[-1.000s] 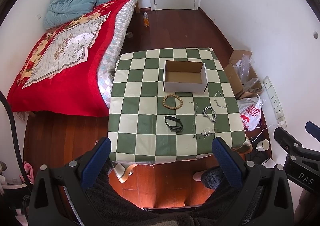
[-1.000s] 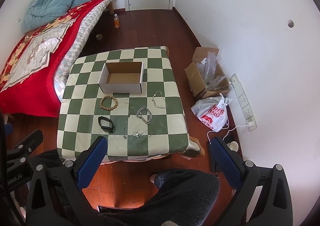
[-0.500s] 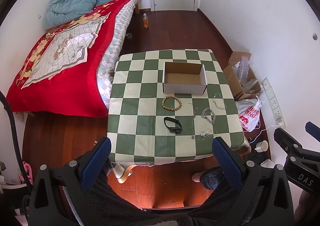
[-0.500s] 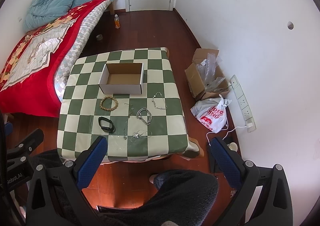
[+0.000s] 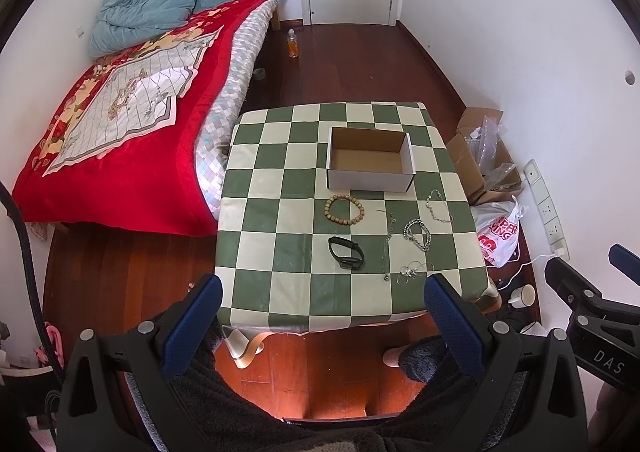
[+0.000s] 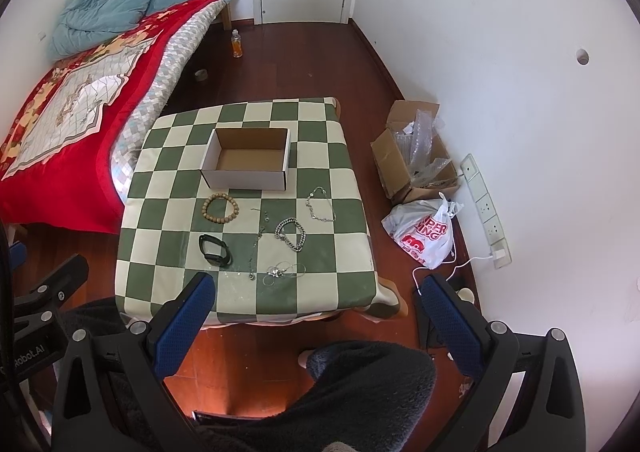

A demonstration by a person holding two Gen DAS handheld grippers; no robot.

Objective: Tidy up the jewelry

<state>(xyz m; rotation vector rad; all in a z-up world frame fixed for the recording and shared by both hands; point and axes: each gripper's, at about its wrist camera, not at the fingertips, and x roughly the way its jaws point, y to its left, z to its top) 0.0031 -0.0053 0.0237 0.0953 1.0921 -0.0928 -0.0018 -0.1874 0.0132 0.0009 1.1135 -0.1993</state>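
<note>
Nothing is picked up yet: both the left gripper [image 5: 320,296] and right gripper [image 6: 316,286] hang wide apart and empty above the surface [image 5: 280,252], where jewelry [image 5: 345,208] lies before the empty box [image 5: 370,159]; next, lowering onto one piece

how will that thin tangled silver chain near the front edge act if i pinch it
The thin tangled chain looks fine and loosely looped, so it will probably hang limp and may snag. It likely weighs almost nothing, and flat on the tablecloth it may slip the pads.
</note>
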